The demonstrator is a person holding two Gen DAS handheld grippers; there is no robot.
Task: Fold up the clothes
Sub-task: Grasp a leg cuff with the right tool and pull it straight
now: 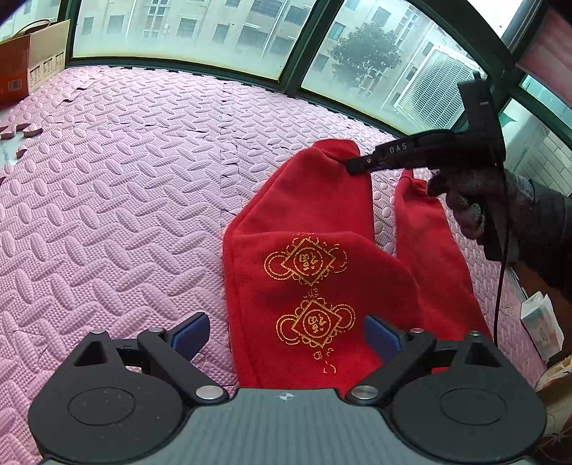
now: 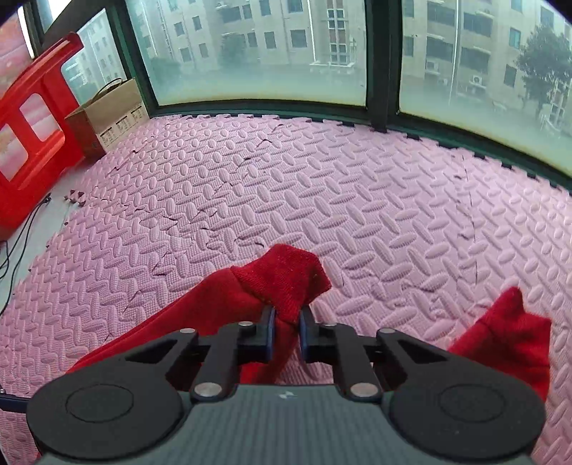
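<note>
While lying on the pink foam mat (image 1: 118, 200), red trousers (image 1: 311, 229) spread with waist end near the left-wrist camera, two legs running away toward the window (image 1: 186, 32). Gold square emblems (image 1: 307, 261) printed down the near part of the garment, two of them, one above the other. Left gripper (image 1: 286, 336) wide open, blue pads (image 1: 189, 332) either side of the lower emblem, gripping nothing; pad contact with cloth not clear. Right gripper (image 2: 287, 331) nearly closed, clamped on the cuff (image 2: 286, 279) of one leg: cloth bunched between the pads, knit hem sticking up past the tips. Seen from the left-wrist view, same gripper (image 1: 357, 165) coming in from the right, held by a gloved hand (image 1: 468, 204), tip at the end of the left-hand leg, that leg raised at the far end. Second leg (image 2: 507, 332) beside it, cuff free, mat showing between the two. Black cable (image 1: 500, 272) hanging down from the right gripper. Cardboard box (image 2: 114, 114) at the far left edge of the mat, red plastic stool (image 2: 32, 143) beside it, tipped over. Small white packet (image 1: 543, 318) off the mat at the right edge.
</note>
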